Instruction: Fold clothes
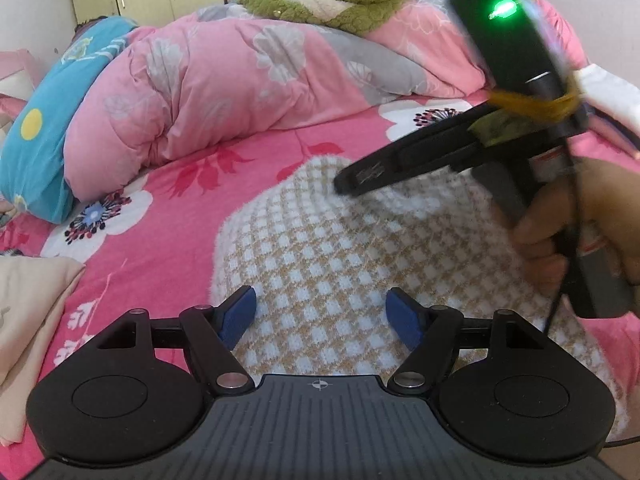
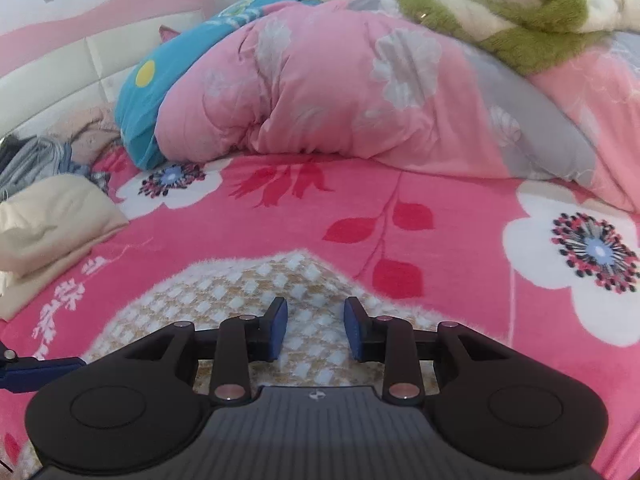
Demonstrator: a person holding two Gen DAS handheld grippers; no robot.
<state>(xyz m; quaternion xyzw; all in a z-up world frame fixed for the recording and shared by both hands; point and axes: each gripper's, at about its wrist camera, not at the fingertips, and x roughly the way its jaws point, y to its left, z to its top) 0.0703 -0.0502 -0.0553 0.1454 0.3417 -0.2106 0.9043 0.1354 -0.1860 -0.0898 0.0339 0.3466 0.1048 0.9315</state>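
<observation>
The checked sweater (image 1: pixel 340 264), fuzzy white and tan knit, lies flat-ish on the pink flowered bedsheet (image 2: pixel 460 216) right under both tools. It looks like a compact shape with a rounded far edge, so it could be partway folded or a finished fold getting a last pat; can't settle which from here.

Left gripper (image 1: pixel 320 312) hovers over the near part with its blue pads spread wide, nothing between them. Right gripper (image 2: pixel 316 328) sits over the far edge, pads parted too, holding nothing as far as I can see.

Whatever comes next, any pinch needs to catch the fluffy hem cleanly, not the sheet under it.

Room-wise: plenty of bare sheet beyond and to the right. The pink quilt (image 1: pixel 208 92) walls off the back, and a cream folded cloth (image 2: pixel 52 216) sits off to the left.
</observation>
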